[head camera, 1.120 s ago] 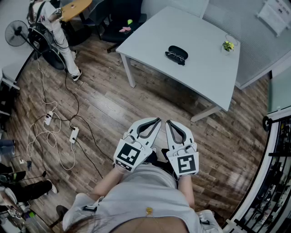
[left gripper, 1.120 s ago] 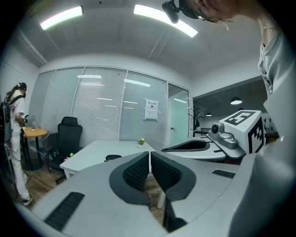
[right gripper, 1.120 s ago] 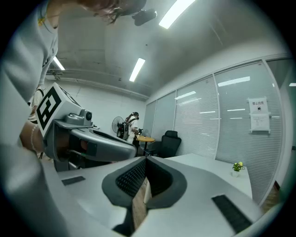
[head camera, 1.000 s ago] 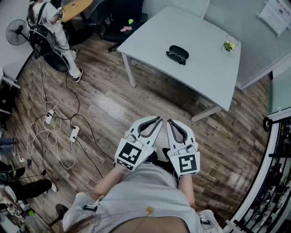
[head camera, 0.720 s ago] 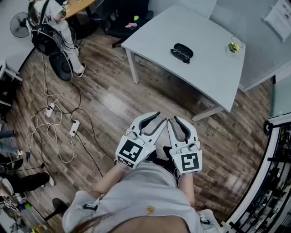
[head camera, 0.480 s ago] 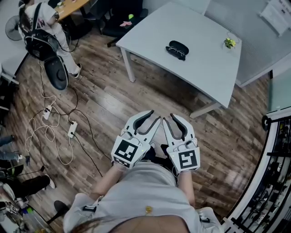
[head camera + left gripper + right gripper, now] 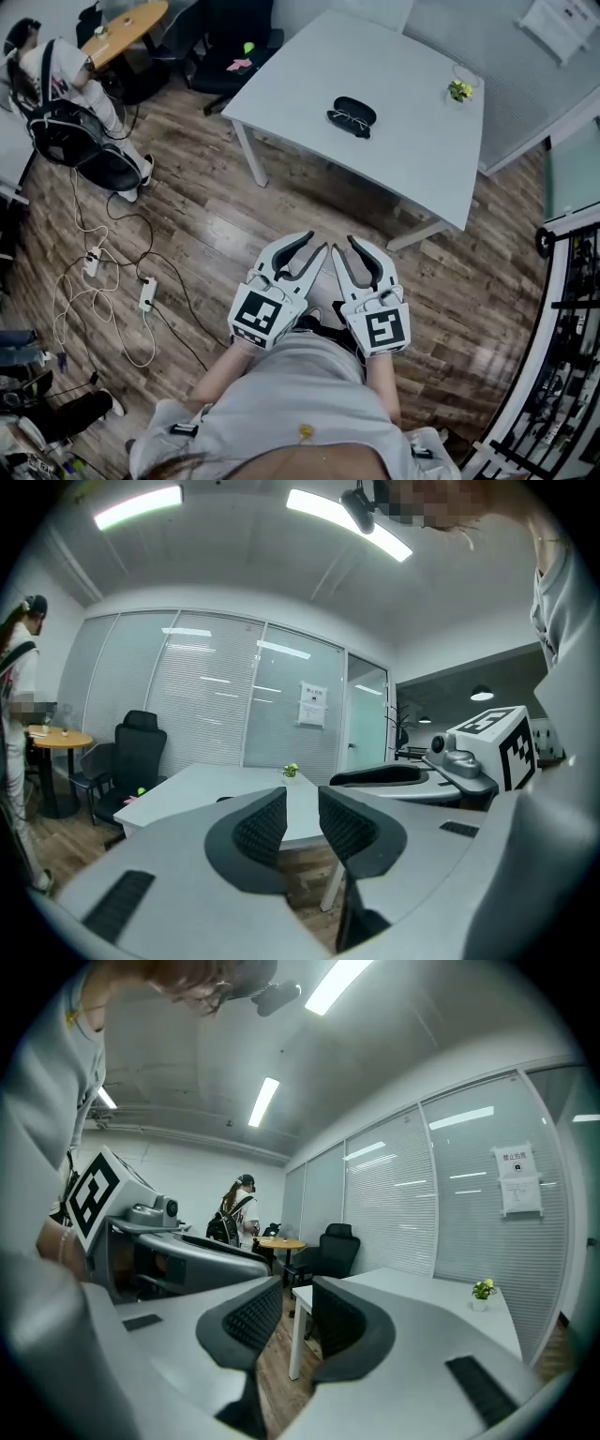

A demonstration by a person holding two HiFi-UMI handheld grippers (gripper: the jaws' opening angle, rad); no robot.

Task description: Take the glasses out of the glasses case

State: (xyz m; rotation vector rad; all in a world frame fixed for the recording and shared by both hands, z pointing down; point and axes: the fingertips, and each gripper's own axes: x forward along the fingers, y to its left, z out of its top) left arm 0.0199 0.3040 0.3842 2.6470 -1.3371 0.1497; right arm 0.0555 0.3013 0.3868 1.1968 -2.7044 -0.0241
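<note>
A black glasses case [image 7: 355, 110] lies on the white table [image 7: 412, 159] far ahead, with the glasses [image 7: 344, 120] lying on the tabletop against its near side. Both grippers are held close to the person's chest, over the wooden floor and well short of the table. The left gripper [image 7: 319, 244] and the right gripper [image 7: 343, 244] point toward the table, side by side. In the left gripper view the left gripper [image 7: 302, 803] shows only a thin slit between its pads, with nothing in it. The right gripper [image 7: 297, 1297] looks the same in its own view.
A small potted plant [image 7: 458, 90] stands at the table's far right. A person with a backpack [image 7: 56, 112] is at the far left near a round wooden table [image 7: 127, 23]. Cables and a power strip [image 7: 147, 292] lie on the floor at left. A black chair [image 7: 234, 47] stands beyond the table.
The head view has swung a little; the table and case sit slightly further left and up. The person with the backpack has moved. Both grippers stay by the chest, jaws unchanged.
</note>
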